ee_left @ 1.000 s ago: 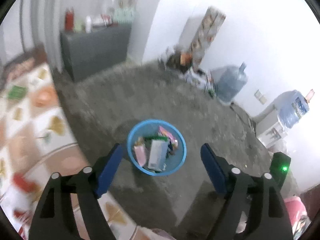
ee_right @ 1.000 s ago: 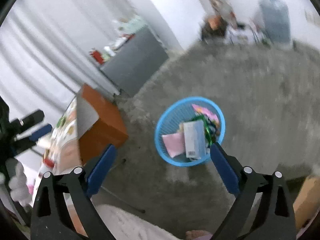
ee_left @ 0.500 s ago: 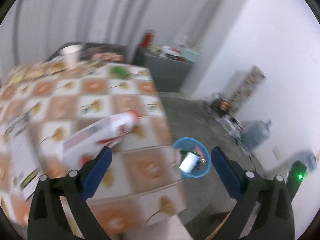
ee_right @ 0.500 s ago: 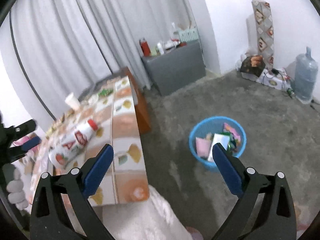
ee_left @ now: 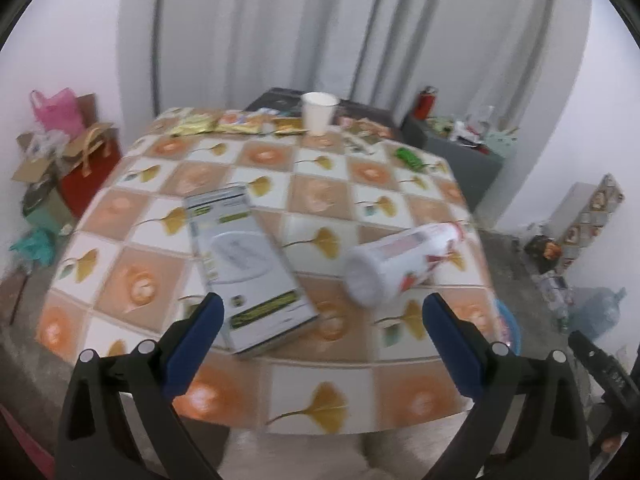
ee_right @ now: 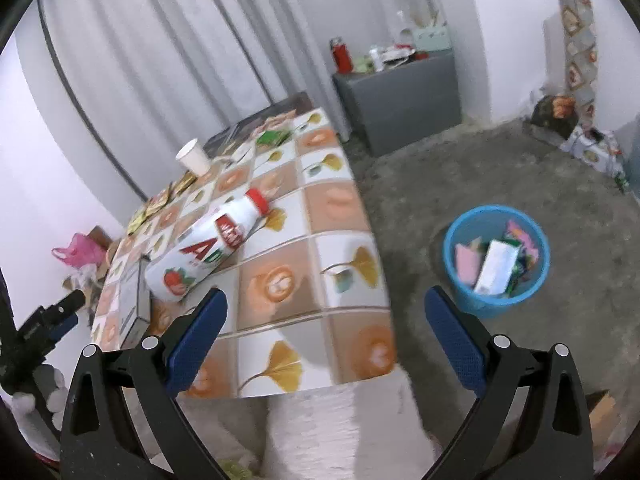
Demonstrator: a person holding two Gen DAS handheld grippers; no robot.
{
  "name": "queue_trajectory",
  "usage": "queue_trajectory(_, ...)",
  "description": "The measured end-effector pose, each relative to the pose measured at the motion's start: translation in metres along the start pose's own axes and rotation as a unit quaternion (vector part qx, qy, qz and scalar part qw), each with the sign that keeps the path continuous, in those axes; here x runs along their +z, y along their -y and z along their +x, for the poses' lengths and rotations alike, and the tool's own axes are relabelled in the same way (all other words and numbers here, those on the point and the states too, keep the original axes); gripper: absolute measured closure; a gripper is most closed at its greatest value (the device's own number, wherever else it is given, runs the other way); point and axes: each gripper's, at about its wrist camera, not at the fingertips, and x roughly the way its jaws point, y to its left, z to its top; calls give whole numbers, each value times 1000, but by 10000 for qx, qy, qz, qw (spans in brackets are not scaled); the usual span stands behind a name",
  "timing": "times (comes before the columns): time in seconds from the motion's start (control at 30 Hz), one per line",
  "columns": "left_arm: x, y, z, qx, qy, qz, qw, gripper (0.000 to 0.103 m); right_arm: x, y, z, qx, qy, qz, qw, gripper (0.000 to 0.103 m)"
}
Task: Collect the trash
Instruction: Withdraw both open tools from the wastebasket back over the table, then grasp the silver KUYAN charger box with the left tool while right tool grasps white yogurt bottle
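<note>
A white bottle with a red cap and strawberry print lies on its side on the tiled tablecloth of the table. Left of it lies a flat grey-white box. A white paper cup stands at the far end among snack wrappers. My left gripper hangs open over the near table edge, nothing between its fingers. My right gripper is open too, above the table's corner. The blue trash basket, holding several wrappers, stands on the floor beside the table.
A grey cabinet with a red flask and clutter stands by the curtain. Bags and boxes crowd the left wall. A water jug and patterned panel stand at the right wall. A green packet lies near the table's far right edge.
Both views have swung away from the blue basket on the floor to the table. The left gripper now faces the box and bottle; the basket sits at the right of the right view.
</note>
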Motion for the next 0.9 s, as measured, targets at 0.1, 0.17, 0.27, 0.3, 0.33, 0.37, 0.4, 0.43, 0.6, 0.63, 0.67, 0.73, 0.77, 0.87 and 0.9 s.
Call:
queue_trajectory(0.1, -4, -16, 2, 194, -60, -124, 9997, 6, -3, -8, 9, 154, -186, 33, 9997, 8)
queue_trajectory(0.17, -6, -25, 1, 318, -77, -195, 9993, 6, -4, -12, 13, 208, -272, 37, 9994, 8)
queue_trajectory(0.27, -8, -37, 3, 406, -110, -311, 9986, 6, -5, -19, 18, 245, -407, 23, 9989, 8)
queue_trajectory(0.3, -8, -41, 3, 433, -126, -358, 9983, 6, -5, -21, 20, 272, -462, 34, 9986, 8)
queue_trajectory(0.33, -9, -44, 3, 451, -138, -390, 9981, 6, -5, -23, 21, 301, -511, 53, 9982, 8)
queue_trajectory(0.37, -9, -46, 4, 464, -150, -418, 9979, 6, -5, -25, 23, 332, -559, 74, 9979, 8)
queue_trajectory(0.4, -9, -49, 4, 480, -167, -453, 9977, 6, -6, -26, 23, 351, -585, 85, 9976, 8)
queue_trajectory(0.43, -9, -51, 5, 495, -182, -481, 9974, 6, -6, -27, 24, 366, -615, 92, 9974, 8)
queue_trajectory(0.6, -9, -60, 5, 563, -183, -570, 9966, 6, -9, -35, 30, 394, -765, 89, 9963, 8)
queue_trajectory(0.63, -10, -61, 5, 583, -178, -580, 9964, 6, -9, -36, 31, 396, -790, 93, 9960, 8)
queue_trajectory(0.67, -9, -62, 5, 606, -168, -596, 9962, 6, -9, -37, 32, 399, -819, 98, 9958, 8)
queue_trajectory(0.73, -10, -65, 4, 639, -152, -633, 9958, 6, -10, -39, 35, 434, -873, 117, 9952, 8)
queue_trajectory(0.77, -9, -66, 4, 645, -150, -646, 9957, 6, -10, -40, 35, 451, -895, 125, 9949, 8)
queue_trajectory(0.87, -9, -68, 3, 690, -121, -637, 9955, 6, -11, -43, 37, 479, -938, 140, 9943, 8)
queue_trajectory(0.9, -9, -68, 2, 710, -103, -623, 9955, 6, -12, -44, 38, 495, -958, 140, 9941, 8)
